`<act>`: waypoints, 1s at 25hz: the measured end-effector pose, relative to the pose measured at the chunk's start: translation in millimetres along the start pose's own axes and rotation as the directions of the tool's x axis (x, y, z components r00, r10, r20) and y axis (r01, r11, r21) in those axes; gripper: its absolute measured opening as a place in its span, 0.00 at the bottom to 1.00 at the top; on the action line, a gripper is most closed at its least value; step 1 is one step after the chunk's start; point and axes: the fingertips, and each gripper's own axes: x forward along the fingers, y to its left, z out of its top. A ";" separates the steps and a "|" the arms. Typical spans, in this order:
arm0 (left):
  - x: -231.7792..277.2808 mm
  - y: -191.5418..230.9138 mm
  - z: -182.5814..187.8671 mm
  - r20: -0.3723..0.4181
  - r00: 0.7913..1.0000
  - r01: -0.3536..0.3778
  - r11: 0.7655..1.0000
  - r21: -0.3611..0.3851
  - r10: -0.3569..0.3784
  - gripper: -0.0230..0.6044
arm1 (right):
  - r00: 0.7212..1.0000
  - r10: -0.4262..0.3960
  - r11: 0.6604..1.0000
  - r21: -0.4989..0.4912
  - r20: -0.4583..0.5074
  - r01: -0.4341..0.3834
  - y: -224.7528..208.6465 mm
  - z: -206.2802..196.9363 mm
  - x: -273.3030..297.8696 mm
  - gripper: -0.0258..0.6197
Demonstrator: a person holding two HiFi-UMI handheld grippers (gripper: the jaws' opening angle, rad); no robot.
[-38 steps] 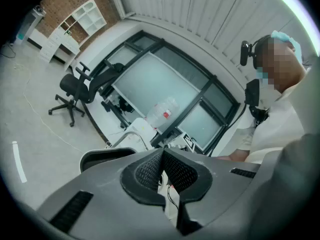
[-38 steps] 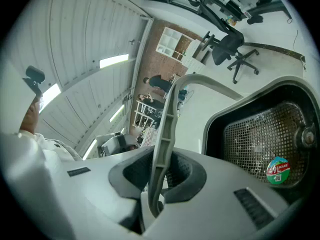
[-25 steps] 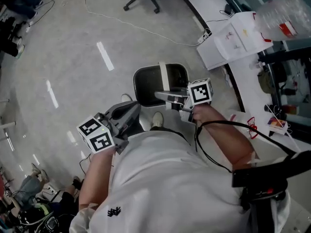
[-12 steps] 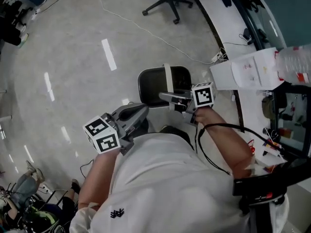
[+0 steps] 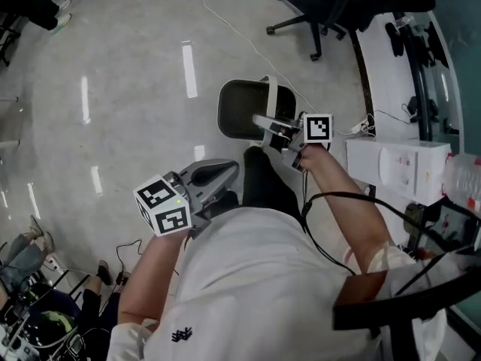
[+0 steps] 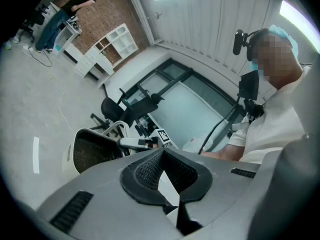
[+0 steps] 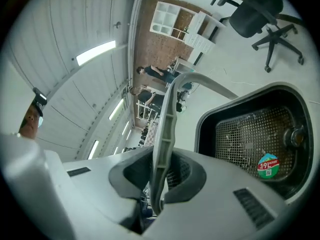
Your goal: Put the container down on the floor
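The container (image 5: 242, 111) is a dark mesh basket with a pale grey rim and a grey bail handle (image 5: 269, 96). It hangs above the grey floor in front of the person's legs. My right gripper (image 5: 264, 122) is shut on that handle. In the right gripper view the handle (image 7: 165, 124) runs up between the pads, with the basket (image 7: 260, 134) and its round sticker (image 7: 268, 165) to the right. My left gripper (image 5: 225, 173) is shut and holds nothing, lower left of the container. In the left gripper view its pads (image 6: 162, 166) meet at the tips, with the basket (image 6: 92, 151) beyond.
A black office chair (image 5: 331, 6) stands just beyond the container. A white desk (image 5: 391, 59) and a white box (image 5: 398, 164) run along the right. A thin cable (image 5: 240, 36) trails over the floor. Other people's feet and gear crowd the lower left corner (image 5: 37, 307).
The head view has swung toward the office chair. The container still hangs from my right gripper and now sits higher in the picture, nearer the chair. My left gripper has kept its place.
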 end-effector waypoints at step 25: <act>101.8 365.9 171.8 0.299 0.919 -0.148 0.928 -0.342 0.257 0.05 | 0.943 -0.084 0.992 0.059 -0.323 0.108 -409.4 210.5 234.5 0.09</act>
